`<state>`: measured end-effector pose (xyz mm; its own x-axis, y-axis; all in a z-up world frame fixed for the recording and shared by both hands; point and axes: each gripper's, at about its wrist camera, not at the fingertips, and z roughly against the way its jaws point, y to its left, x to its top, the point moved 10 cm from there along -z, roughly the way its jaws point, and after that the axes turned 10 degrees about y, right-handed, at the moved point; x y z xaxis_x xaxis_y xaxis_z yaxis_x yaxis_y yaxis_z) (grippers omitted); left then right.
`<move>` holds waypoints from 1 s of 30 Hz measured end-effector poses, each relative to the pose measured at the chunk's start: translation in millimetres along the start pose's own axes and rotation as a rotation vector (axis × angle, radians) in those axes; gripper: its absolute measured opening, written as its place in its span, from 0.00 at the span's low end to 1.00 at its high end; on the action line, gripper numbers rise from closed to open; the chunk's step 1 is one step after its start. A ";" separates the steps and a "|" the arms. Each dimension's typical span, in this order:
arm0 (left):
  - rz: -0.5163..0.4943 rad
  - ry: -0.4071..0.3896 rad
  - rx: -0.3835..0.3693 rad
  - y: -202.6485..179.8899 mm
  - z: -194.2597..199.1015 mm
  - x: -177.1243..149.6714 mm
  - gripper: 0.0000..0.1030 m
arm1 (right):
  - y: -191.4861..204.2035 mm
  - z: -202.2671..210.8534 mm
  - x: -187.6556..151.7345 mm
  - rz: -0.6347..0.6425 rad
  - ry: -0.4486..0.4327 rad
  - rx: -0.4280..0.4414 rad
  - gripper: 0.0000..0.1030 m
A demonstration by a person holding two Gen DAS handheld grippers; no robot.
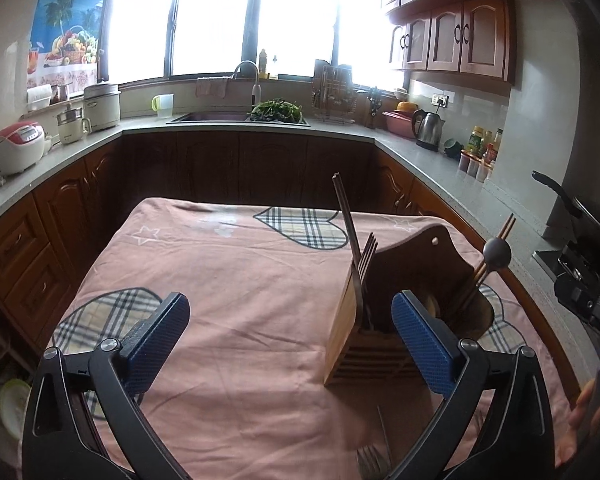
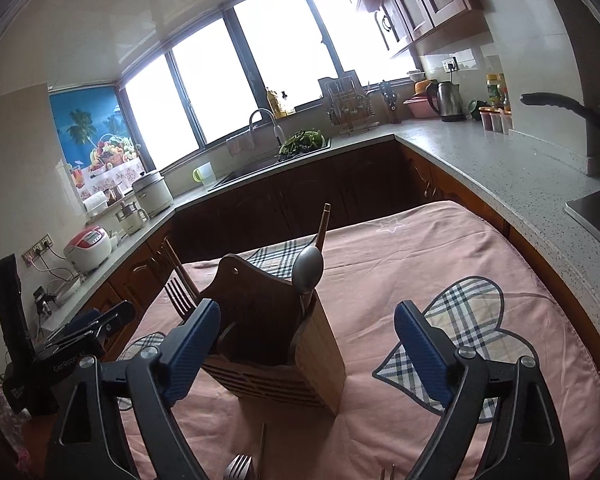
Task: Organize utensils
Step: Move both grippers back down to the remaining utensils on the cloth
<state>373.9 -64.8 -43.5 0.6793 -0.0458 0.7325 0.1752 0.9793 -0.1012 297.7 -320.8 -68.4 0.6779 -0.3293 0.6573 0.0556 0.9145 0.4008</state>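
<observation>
Pink cloth: a pink tablecloth [image 2: 440,248] with plaid hearts covers the whole table, and everything in play sits on it.
Holder: here's the wooden holder [image 2: 296,360], slatted front, dark shaped backboard, standing upright on the cloth toward the near edge.
Left gripper: the left gripper [image 1: 290,340] hovers over the cloth with its blue pads spread wide and nothing between them; its right pad sits in front of the holder in the left wrist view.
Right gripper: the right gripper [image 2: 308,350] is spread just as wide and empty too, the holder showing between its fingers but not touched as far as I can tell.
Already stowed: a fork [image 1: 366,258] stands tines up in one compartment, a spoon [image 2: 308,268] bowl up in another, with dark chopsticks [image 1: 346,216] leaning beside the fork and a paler pair [image 1: 496,248] by the spoon.
Still loose: another fork [image 2: 238,468] lies on the cloth right at the near edge, below the holder, with a thin stick-like piece [image 2: 262,446] just beside it, too cropped to name.
Step in hand: I'd call this between pickups, most pieces already in.
Next move: one gripper must drop low, close on the loose fork's handle, lift it and stand it in the fork compartment.
</observation>
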 end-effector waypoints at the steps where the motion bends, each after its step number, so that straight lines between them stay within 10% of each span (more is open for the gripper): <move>1: 0.006 0.011 -0.004 1.9 4.7 -7.7 1.00 | -1.1 5.9 -3.3 -0.008 0.000 0.004 0.88; 30: 0.040 0.276 -0.106 -4.9 55.8 -190.5 1.00 | -40.4 100.7 -172.1 -0.114 0.158 -0.064 0.91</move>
<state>203.9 -49.9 -144.9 0.8529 -0.0733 0.5168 0.2074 0.9562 -0.2067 104.9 -324.8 -133.5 0.7707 -0.3953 0.4997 0.1817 0.8880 0.4223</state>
